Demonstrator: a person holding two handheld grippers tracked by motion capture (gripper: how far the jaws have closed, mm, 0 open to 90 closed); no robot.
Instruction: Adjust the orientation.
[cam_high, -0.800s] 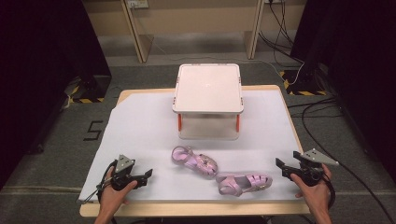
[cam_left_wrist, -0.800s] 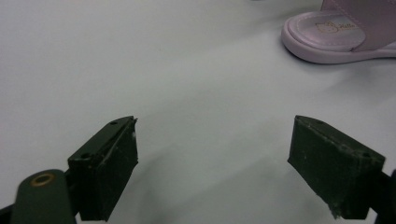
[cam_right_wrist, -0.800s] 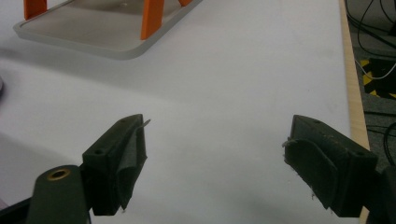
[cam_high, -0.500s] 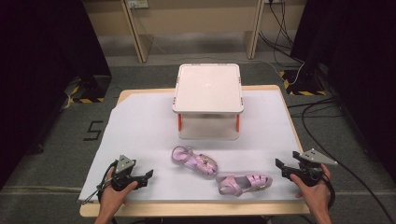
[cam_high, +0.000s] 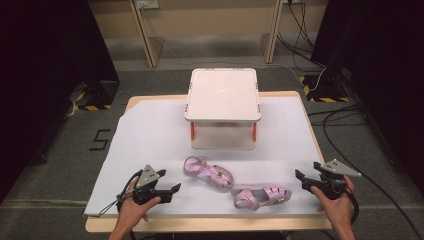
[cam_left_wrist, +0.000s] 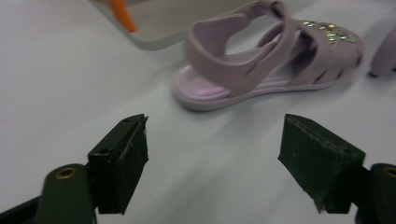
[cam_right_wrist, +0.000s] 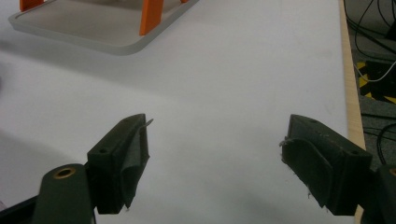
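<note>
Left gripper (cam_high: 172, 192) edged toward nearer sandal (cam_high: 207, 172)

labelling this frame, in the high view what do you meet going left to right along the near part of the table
left gripper → first pink sandal → second pink sandal → right gripper

High view overhead, facing forward-down; gripper views low, close; all 3 share stand (cam_high: 222, 145) base.
</note>
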